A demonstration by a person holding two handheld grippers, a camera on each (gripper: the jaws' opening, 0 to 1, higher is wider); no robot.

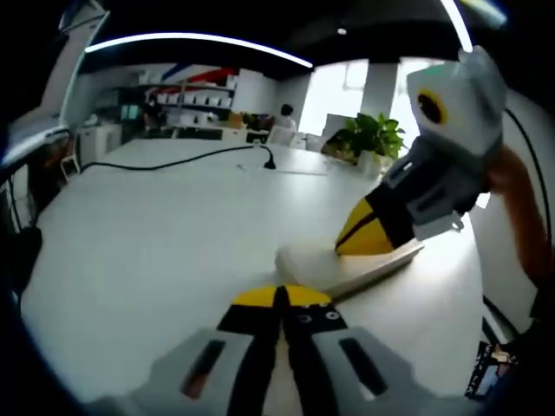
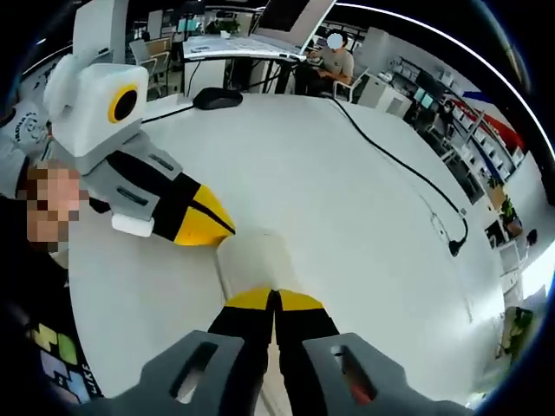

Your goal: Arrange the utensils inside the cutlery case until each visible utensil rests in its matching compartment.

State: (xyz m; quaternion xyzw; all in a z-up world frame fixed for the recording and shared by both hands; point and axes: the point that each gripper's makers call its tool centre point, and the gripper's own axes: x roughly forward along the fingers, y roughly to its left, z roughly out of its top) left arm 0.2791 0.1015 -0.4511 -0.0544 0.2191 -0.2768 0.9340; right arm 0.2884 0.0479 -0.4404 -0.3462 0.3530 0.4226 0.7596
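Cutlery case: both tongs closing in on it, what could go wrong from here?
1. Both shut tongs, left and right, meet at the cutlery case; they may collide.
2. The white case is light-looking on a smooth white table; a push could slide it.
3. No utensils are discernible, so contents can't be checked.

**Grippers: grey, black, yellow-tipped**

Both grippers are showing grey bases, black jaws and yellow tips. The left gripper (image 1: 282,296) and right gripper (image 2: 274,300) are wearing white housings, seen beside the white cutlery case (image 2: 251,256). A dark printed sleeve (image 2: 52,342) is showing.
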